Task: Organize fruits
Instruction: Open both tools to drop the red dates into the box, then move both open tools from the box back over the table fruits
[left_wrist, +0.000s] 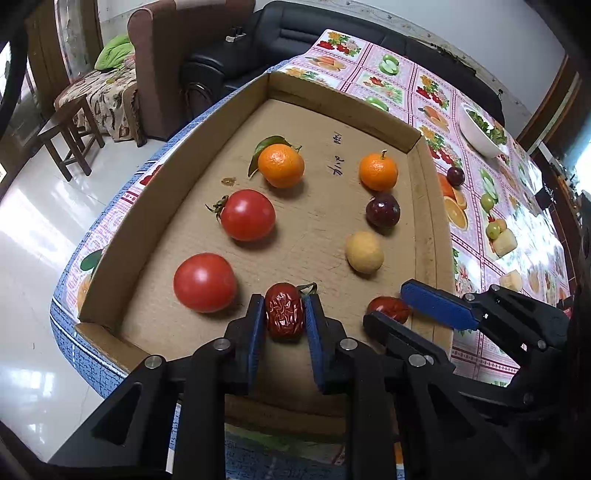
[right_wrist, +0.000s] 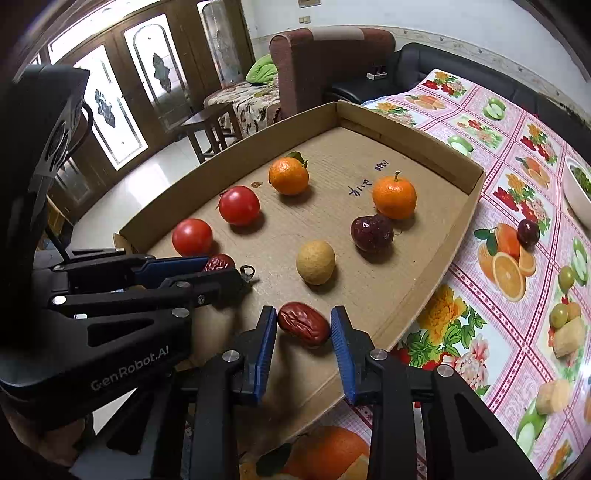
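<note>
A shallow cardboard tray (left_wrist: 155, 221) holds two tomatoes (left_wrist: 205, 282) (left_wrist: 248, 215), two oranges (left_wrist: 281, 165) (left_wrist: 378, 171), a dark plum (left_wrist: 383, 210) and a pale yellow round fruit (left_wrist: 364, 252). My left gripper (left_wrist: 283, 301) is shut on a wrinkled red date (left_wrist: 284, 312) at the tray's near edge, beside the nearer tomato. To its right, my right gripper (right_wrist: 304, 314) straddles a second red date (right_wrist: 303, 324) lying on the tray floor. Its blue pads (right_wrist: 341, 347) stand right beside the date's ends without squeezing it.
The tray sits on a fruit-print tablecloth (right_wrist: 480, 332). Outside it lie another dark plum (right_wrist: 528, 233) and a white bowl of greens (left_wrist: 480, 133) at the far right. A wooden stool (left_wrist: 70, 136), an armchair and a black sofa stand beyond the table.
</note>
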